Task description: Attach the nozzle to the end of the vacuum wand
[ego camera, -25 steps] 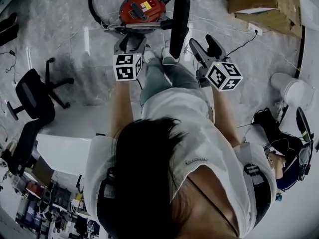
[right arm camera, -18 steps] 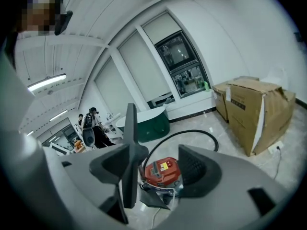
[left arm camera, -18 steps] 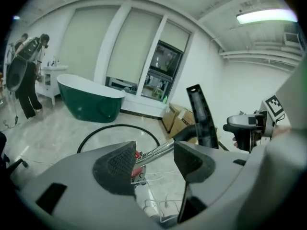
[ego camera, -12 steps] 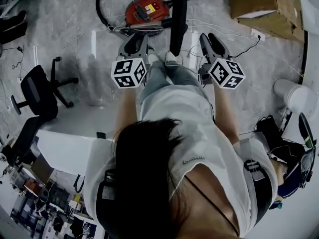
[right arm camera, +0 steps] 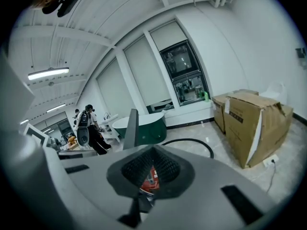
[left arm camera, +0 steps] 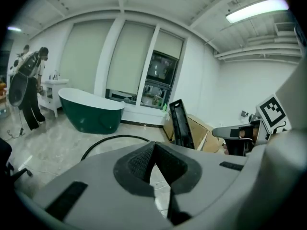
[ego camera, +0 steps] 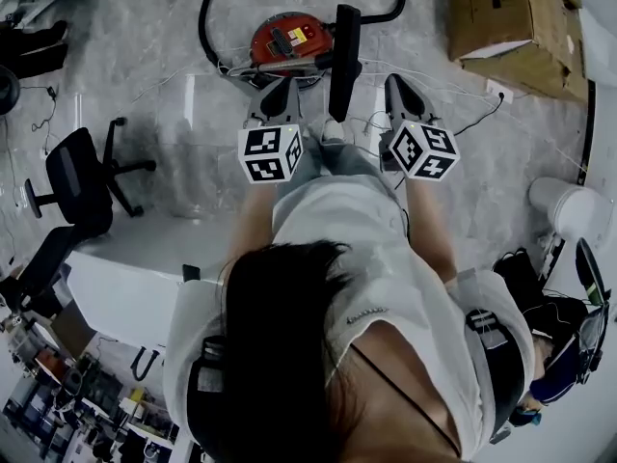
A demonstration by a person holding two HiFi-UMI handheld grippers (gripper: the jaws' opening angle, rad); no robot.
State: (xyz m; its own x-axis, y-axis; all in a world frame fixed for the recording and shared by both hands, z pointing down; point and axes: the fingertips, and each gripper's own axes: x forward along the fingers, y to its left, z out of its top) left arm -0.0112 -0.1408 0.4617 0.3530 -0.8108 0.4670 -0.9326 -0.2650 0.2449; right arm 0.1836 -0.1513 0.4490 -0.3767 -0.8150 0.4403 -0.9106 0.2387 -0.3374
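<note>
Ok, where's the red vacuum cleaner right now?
In the head view the red vacuum cleaner sits on the floor at top centre, just left of the upright black nozzle, with its black hose looping round its far side.

Left gripper [ego camera: 284, 87] and right gripper [ego camera: 397, 85]: jaws just closed, both empty.

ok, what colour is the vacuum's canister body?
The canister is red with a dark handle on top; the head view shows it best.
</note>
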